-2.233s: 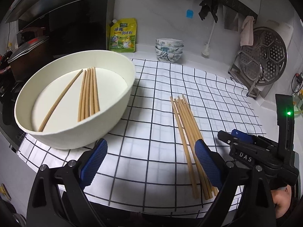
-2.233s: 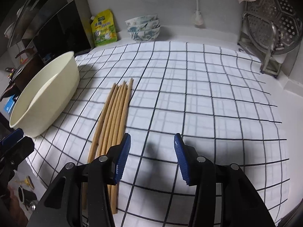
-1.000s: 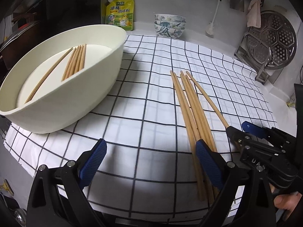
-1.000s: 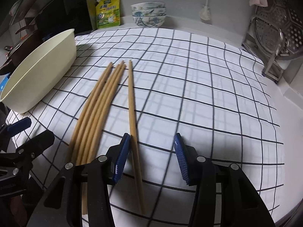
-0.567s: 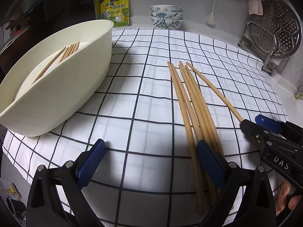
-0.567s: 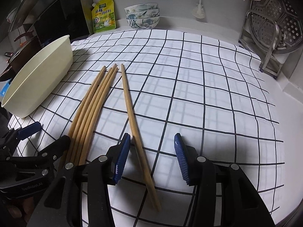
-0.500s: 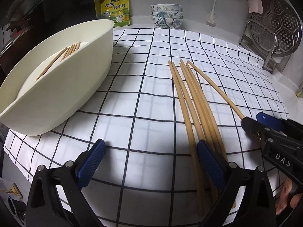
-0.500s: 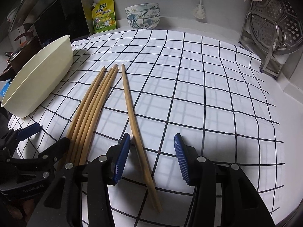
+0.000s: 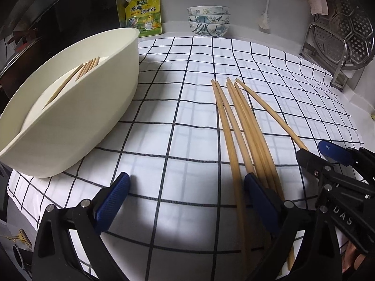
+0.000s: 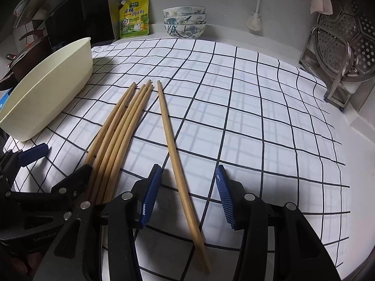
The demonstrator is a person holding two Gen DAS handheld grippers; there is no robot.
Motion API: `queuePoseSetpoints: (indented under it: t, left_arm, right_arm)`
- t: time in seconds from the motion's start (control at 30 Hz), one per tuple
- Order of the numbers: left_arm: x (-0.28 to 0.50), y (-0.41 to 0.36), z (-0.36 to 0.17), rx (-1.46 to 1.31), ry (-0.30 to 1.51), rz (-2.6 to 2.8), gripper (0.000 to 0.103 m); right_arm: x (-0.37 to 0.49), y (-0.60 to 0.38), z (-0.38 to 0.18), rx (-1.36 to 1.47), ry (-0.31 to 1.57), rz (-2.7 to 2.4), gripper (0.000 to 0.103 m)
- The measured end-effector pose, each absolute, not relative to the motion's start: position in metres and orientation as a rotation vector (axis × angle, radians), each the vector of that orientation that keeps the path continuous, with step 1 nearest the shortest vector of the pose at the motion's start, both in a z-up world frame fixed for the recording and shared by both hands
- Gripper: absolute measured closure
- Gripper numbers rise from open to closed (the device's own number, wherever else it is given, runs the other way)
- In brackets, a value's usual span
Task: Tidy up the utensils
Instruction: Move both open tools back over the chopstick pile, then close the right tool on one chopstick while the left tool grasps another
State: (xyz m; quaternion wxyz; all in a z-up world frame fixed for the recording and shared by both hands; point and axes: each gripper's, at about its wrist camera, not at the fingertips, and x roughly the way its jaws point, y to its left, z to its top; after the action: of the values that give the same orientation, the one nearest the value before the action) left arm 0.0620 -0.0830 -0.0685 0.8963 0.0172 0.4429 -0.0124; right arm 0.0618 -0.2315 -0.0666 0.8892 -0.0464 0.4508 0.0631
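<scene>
Several wooden chopsticks [image 9: 243, 131] lie bundled on the checked cloth; they also show in the right wrist view [image 10: 117, 131]. One single chopstick [image 10: 174, 145] lies apart to their right and runs between the open jaws of my right gripper [image 10: 187, 194]; it also shows in the left wrist view [image 9: 269, 111]. My left gripper [image 9: 187, 194] is open and empty, its right finger beside the bundle's near ends. A cream oval basin [image 9: 77, 117] at the left holds several chopsticks [image 9: 79, 75].
The checked cloth [image 10: 257, 117] covers the counter. A yellow seasoning pouch [image 9: 143, 14] and stacked patterned bowls [image 9: 208, 21] stand at the back wall. A metal steamer rack [image 9: 339, 37] stands at the right. A dark pot [image 10: 25, 53] is at the far left.
One chopstick has been pushed apart from the bundle to the right. My right gripper has come forward so this chopstick lies between its open jaws. The left gripper has lowered toward the cloth.
</scene>
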Motion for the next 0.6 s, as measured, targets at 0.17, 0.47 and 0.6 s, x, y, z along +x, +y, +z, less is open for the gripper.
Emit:
queuePoseSetpoints:
  t: [0.17, 0.47, 0.6]
  left_arm:
    - [0.062, -0.093, -0.064, 0.037, 0.894, -0.059, 0.047]
    - [0.057, -0.092, -0.059, -0.019, 0.919, -0.124, 0.096]
    - [0.052, -0.089, -0.054, -0.017, 0.919, -0.148, 0.096]
  right_arm:
    - [0.060, -0.224, -0.065, -0.108, 0.939, 0.163, 0.083]
    - [0.056, -0.229, -0.064, -0.031, 0.946, 0.199, 0.097]
    - [0.054, -0.239, -0.059, 0.038, 0.934, 0.198, 0.097]
